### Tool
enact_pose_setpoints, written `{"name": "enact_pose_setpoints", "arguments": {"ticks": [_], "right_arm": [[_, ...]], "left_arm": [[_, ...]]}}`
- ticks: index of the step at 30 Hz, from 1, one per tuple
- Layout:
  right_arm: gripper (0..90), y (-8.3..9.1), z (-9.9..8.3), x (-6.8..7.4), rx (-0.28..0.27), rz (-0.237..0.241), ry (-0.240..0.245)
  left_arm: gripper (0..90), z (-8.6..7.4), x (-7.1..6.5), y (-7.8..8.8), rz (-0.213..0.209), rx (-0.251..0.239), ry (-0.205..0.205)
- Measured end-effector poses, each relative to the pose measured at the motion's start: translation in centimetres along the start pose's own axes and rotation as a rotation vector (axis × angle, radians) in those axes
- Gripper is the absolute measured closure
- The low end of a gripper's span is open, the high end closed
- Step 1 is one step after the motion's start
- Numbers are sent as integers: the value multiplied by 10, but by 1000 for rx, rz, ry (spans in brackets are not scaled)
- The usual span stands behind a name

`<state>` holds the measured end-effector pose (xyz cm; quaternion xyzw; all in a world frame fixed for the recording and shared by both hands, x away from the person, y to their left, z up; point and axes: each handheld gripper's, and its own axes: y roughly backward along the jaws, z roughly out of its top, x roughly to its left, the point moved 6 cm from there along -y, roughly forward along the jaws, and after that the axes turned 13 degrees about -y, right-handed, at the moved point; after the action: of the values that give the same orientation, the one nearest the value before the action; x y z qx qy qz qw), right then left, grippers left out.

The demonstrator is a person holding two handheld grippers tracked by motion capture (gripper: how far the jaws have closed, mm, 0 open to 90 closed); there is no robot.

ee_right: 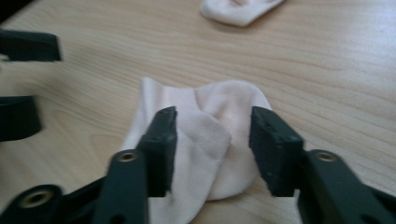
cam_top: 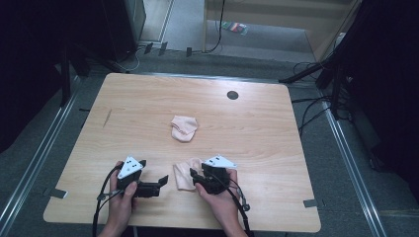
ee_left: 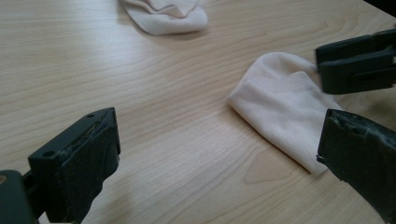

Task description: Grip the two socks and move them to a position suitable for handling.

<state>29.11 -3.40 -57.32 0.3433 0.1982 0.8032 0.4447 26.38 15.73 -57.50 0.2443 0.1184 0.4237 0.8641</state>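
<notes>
Two pale socks are lying on the table (cam_top: 148, 98): the far sock (cam_top: 184, 128) is sitting bunched near the middle, well apart from the hands, and the near sock (cam_top: 184, 174) is resting flat at the front edge, between the two grippers. The right gripper (cam_top: 196, 177) is hovering low over the near sock, and in the right gripper view its jaws are standing parted on both sides of a raised fold of the fabric, the pads not pressing on it (so the sock is lying free, not gripped). The left gripper (cam_top: 163, 180) is pointing toward the same sock from the other side; in the left gripper view its jaws are standing wide apart with bare wood between them, and the sock edge (ee_left: 280, 116) is just beside the one jaw. I am judging that the person is bringing both tools to the near sock because one pinch alone is not enough to smooth or fold soft cloth; one end needs holding while the other is being moved. The far sock is probably waiting as the partner. The next pinch is asking for care: the fabric is thin, and the pads may be sliding over it or catching only one layer.
</notes>
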Motion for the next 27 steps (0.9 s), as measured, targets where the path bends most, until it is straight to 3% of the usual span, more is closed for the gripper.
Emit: {"name": "enact_pose_setpoints", "arguments": {"ticks": [3, 4, 5, 6, 7, 8, 9, 14, 16, 19, 21, 27], "right_arm": [[485, -6, -2, 1, 8, -7, 5], [575, -8, -4, 4, 16, -20, 20], [575, -8, -4, 4, 16, -20, 20], [630, -8, -6, 5, 12, -24, 42], [788, -7, -8, 9, 2, -34, 88], [788, -7, -8, 9, 2, -34, 88], [861, -4, -8, 11, -13, -27, 96], [883, 3, -2, 16, -10, 11, 72], [884, 11, 9, 26, -21, 42, 59], [885, 15, 17, 34, -31, 56, 59], [884, 21, 32, 48, -48, 76, 62], [884, 30, 52, 69, -85, 96, 74]], "left_arm": [[0, -1, -4, -1, -1, 11, -22], [0, 0, -7, -2, -9, 11, -31], [0, 0, -7, -2, -9, 11, -31], [0, 0, -8, -2, -10, 11, -33], [0, 0, -8, -3, -11, 14, -31], [0, 0, -8, -3, -11, 14, -31], [0, -1, -7, -3, -3, 20, -35], [0, -2, -4, -2, -7, 30, -38], [0, -2, -5, -2, -20, 29, -34], [0, 0, -11, -2, -52, 16, -21], [0, 3, -19, -6, -84, 11, -18], [0, 12, -34, -19, -123, 18, -11]]}}
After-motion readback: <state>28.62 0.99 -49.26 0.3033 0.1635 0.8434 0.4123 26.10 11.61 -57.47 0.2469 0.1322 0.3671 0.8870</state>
